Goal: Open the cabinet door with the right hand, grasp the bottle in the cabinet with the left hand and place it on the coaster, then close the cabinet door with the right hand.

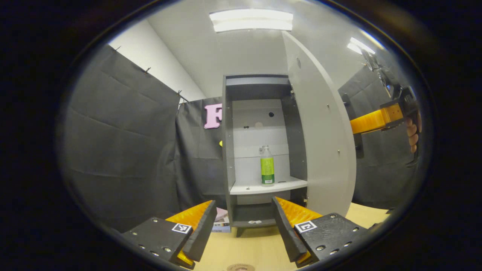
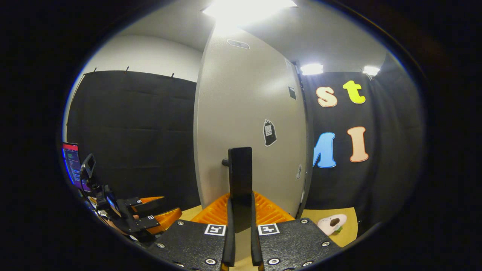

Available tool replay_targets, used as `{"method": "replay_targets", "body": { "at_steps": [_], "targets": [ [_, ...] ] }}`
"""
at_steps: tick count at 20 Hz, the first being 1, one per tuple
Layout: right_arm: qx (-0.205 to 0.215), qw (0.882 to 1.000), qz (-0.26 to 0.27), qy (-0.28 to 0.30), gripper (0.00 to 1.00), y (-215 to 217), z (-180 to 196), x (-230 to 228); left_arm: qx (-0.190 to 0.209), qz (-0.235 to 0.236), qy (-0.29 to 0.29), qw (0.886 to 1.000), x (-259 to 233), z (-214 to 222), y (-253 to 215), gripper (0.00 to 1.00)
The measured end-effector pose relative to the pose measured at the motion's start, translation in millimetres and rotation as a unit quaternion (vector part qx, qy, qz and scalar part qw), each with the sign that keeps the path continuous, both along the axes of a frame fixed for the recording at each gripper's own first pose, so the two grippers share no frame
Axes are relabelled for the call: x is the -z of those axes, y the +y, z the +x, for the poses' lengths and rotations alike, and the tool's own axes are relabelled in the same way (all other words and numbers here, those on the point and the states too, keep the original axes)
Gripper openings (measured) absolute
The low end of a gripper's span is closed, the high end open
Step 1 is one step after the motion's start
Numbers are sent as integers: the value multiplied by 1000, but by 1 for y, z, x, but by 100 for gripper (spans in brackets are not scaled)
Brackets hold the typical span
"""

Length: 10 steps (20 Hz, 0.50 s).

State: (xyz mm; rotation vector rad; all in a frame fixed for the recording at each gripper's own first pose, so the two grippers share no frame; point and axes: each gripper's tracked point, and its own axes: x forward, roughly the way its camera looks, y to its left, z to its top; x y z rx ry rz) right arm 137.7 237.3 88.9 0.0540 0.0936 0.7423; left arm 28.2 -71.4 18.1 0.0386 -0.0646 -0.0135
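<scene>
The grey cabinet [image 1: 228, 150] stands open, its door [image 1: 324, 150] swung out to the right. On the middle shelf stands a clear bottle [image 1: 267, 165] with a green label, upright. My left gripper [image 1: 243, 226] is open, low in front of the cabinet and well short of the bottle. A round coaster [image 1: 241, 267] peeks in at the bottom edge on the wooden table. In the right gripper view, my right gripper [image 2: 240, 206] is shut on the door's black handle [image 2: 240, 173]. Seen from the left gripper view, the right gripper [image 1: 371, 121] reaches behind the door's edge, held by a hand [image 1: 413, 133].
A small stack of books [image 1: 222, 223] lies by the cabinet's foot on the left. A white soft toy [image 2: 331, 223] rests on the table [image 2: 348, 226] right of the door. A lit screen [image 2: 71, 162] stands far left. Black cloth walls close in all round.
</scene>
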Motion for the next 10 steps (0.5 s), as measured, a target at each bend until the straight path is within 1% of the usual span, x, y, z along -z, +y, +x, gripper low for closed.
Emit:
{"method": "replay_targets", "body": {
  "at_steps": [2, 3, 4, 10],
  "targets": [
    [8, 1000, 0, -6, 16, -11, 2, 0, 1, 0, 1, 1000, 2, 0, -9, 88],
    [11, 1000, 1, -8, 16, -18, 2, 0, 0, 1, 2, 1000, 2, -1, -12, 84],
    [16, 1000, 3, -9, 16, -24, 3, 0, -2, 3, 2, 1000, 2, -1, -15, 88],
    [47, 999, -7, -20, 16, -67, 19, 1, -12, 8, 2, 1000, 0, -4, -34, 88]
  ]
}}
